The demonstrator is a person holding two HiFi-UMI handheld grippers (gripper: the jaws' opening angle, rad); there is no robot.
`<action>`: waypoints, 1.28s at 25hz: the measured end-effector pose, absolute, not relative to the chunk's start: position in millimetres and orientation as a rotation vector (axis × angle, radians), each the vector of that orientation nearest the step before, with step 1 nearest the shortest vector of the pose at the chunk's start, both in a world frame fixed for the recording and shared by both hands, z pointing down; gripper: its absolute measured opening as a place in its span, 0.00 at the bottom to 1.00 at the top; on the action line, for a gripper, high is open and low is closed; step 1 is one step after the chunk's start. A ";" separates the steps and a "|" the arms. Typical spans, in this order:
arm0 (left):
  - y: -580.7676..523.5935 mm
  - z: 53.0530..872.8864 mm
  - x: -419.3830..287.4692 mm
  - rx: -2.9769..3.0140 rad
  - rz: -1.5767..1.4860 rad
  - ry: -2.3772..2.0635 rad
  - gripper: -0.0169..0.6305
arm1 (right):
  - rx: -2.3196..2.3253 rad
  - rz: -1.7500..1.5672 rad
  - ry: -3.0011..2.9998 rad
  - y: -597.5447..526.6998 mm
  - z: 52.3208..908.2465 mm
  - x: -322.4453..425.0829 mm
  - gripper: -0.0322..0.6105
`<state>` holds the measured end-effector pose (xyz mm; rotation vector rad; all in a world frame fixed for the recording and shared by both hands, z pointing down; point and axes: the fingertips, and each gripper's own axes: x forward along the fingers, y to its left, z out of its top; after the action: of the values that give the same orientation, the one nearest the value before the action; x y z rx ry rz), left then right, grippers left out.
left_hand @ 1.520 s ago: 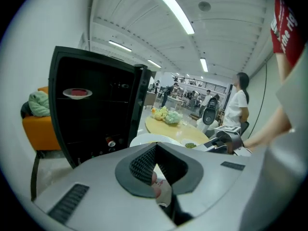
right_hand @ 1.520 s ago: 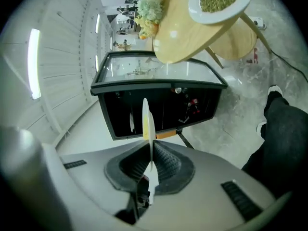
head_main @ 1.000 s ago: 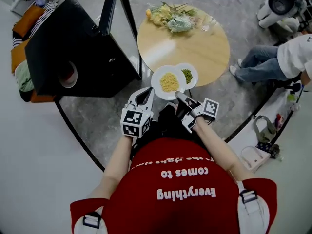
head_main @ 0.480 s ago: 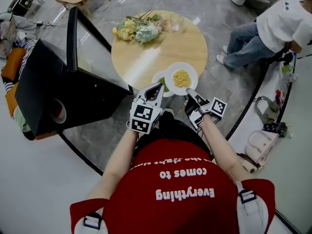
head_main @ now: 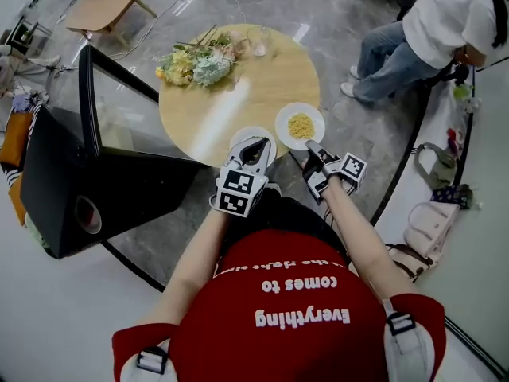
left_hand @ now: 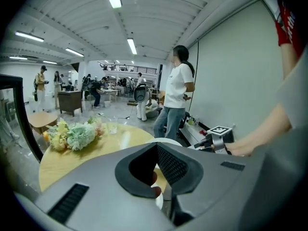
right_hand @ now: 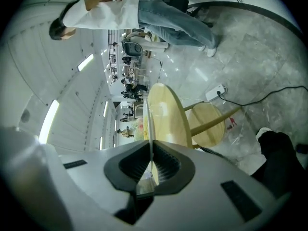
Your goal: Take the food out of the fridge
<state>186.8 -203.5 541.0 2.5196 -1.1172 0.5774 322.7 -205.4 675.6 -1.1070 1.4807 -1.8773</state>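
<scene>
A white plate of yellow food (head_main: 300, 126) hangs over the near edge of the round wooden table (head_main: 231, 94). My right gripper (head_main: 312, 146) is shut on its near rim. In the right gripper view the plate (right_hand: 150, 124) runs edge-on between the pads of the right gripper (right_hand: 150, 170). My left gripper (head_main: 254, 143) is shut on a second white plate (head_main: 238, 137), mostly hidden beneath it. That plate's rim (left_hand: 166, 141) shows between the jaws of the left gripper (left_hand: 156, 165). The black fridge (head_main: 79, 189) stands at the left, its glass door (head_main: 119, 110) open.
A bunch of flowers (head_main: 199, 62) and a drinking glass (head_main: 258, 42) sit at the table's far side. A seated person (head_main: 421, 30) is at the upper right. Bags (head_main: 445, 193) lie on the floor at the right. A small wooden table (head_main: 99, 6) stands beyond the fridge.
Both grippers have carried their plates away from the fridge and onto the table's near edge. The two plates, overlapping half a second ago, now sit apart.
</scene>
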 end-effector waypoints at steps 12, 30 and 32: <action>-217.8 569.5 214.8 2.492 0.660 -1.016 0.03 | -1.230 -2.001 1.371 -219.0 721.8 323.5 0.09; -238.3 590.0 231.2 2.469 0.708 -0.991 0.03 | -1.581 -2.330 1.429 -216.8 744.5 309.6 0.30; -238.1 590.3 229.9 2.468 0.707 -0.993 0.03 | -1.591 -2.330 1.433 -214.1 744.6 309.9 0.30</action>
<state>229.9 -238.1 590.3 2.4683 -0.9927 0.7071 309.9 -214.1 744.6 -1.5910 1.4328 -2.3300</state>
